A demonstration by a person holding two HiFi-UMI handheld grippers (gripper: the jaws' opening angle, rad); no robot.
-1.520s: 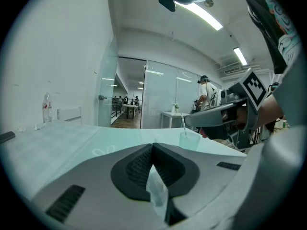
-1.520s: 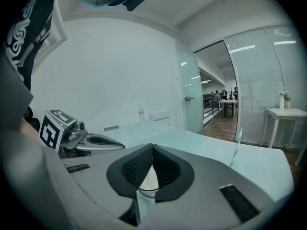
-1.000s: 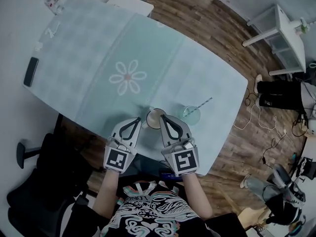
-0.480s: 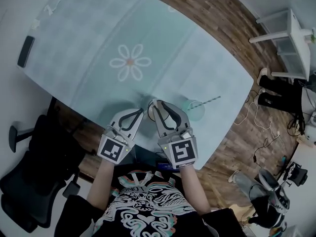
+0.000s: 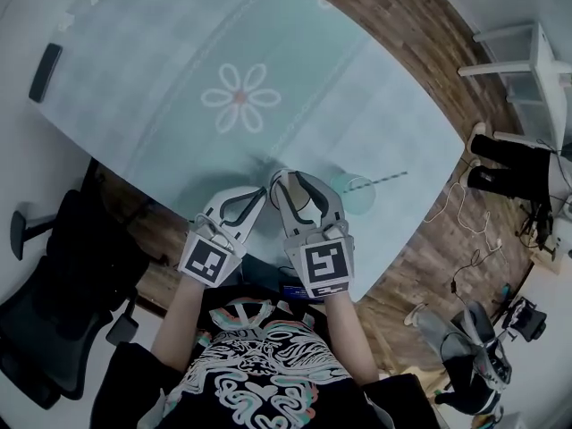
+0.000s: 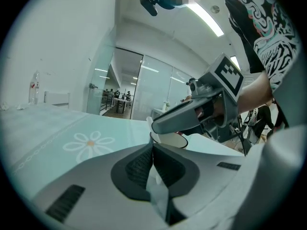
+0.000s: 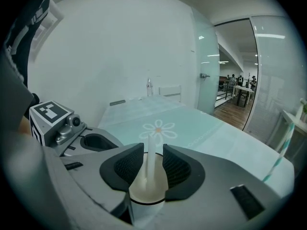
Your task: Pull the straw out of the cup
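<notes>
So the main change from a second ago: the right gripper (image 7: 152,148) has just been opening its jaws. They were pressed together back then and now stand spread. The plain white straw (image 7: 151,164) stands upright in the gap, and neither pad squeezes it. The straw's still in the cream paper cup (image 7: 144,191), which sits right under those jaws at their 6 o'clock in the right gripper view. In the head view a second ago you could see that cup out in the open between the two sets of tips. Now the right gripper has come down over it and pretty much covers it. The left gripper (image 6: 152,152) hasn't really gone anywhere. Its jaws are pressed together with nothing in them, and its tips sit just beside the cup's near side. The other thing nearby is a clear tumbler (image 5: 362,199) with a striped straw (image 5: 384,179), at about 3 o'clock from the right gripper's tips, same as before. Everything sits on the pale teal tablecloth (image 5: 179,79). The white daisy print (image 5: 239,98) is at roughly 11 o'clock from the grippers, and a black phone (image 5: 45,61) is way off at 10 o'clock. Both have slid a bit in the head view, but that looks like the head camera shifting.
</notes>
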